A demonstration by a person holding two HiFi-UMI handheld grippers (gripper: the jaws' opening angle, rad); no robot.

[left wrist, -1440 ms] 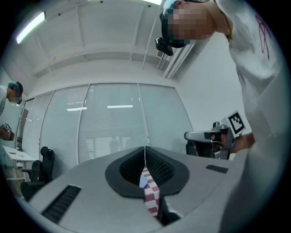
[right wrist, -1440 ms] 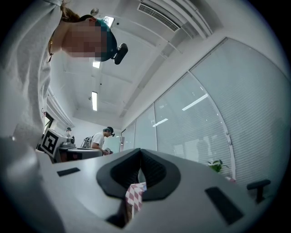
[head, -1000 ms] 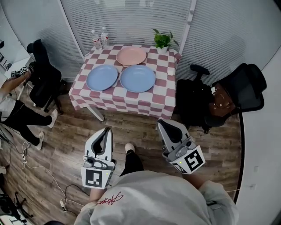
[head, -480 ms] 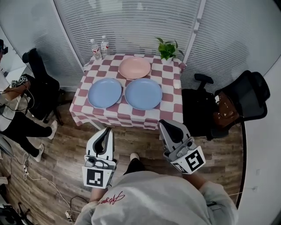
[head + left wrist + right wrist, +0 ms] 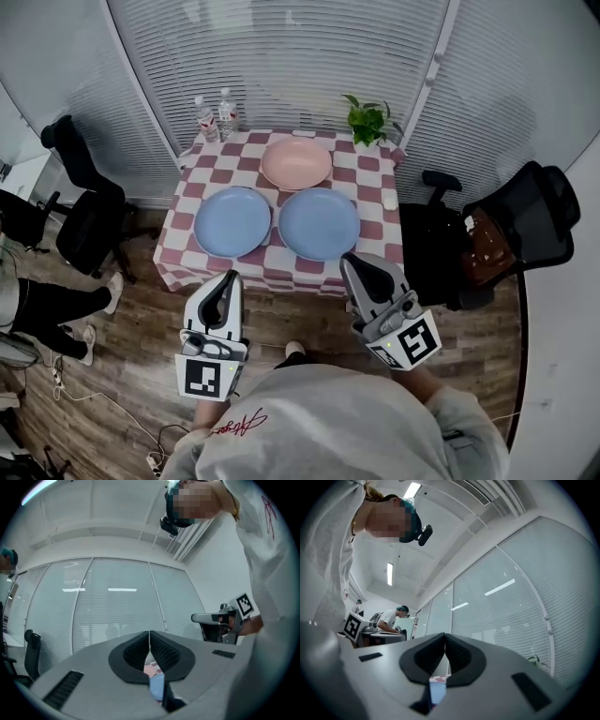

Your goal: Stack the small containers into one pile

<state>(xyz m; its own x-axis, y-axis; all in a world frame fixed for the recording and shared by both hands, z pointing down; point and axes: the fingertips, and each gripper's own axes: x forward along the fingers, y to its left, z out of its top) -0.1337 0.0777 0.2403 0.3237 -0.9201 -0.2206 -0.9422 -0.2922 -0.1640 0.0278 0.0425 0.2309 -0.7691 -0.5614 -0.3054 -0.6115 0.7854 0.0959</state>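
Head view: the table (image 5: 376,178) in its checked cloth stands ahead by the blinds (image 5: 281,56). Three plates lie on it, unstacked. The left blue plate (image 5: 232,221) and right blue plate (image 5: 319,224) sit side by side on the near half, almost touching, and the pink plate (image 5: 296,163) lies just behind them. Two bottles (image 5: 216,114) stand at the far left corner, a plant (image 5: 370,120) at the far right. The left gripper (image 5: 228,278) and right gripper (image 5: 354,262) hang over the wood floor (image 5: 141,375), short of the table's near edge and well apart from every plate.

Left gripper view: the jaws are pressed together with nothing between them. A sliver of pink and blue plate shows through the notch below the tips, and the other gripper shows at right.

Right gripper view: these jaws are together too, and empty. A strip of checked cloth and blue shows below them. A person (image 5: 391,618) bends over a desk at far left.
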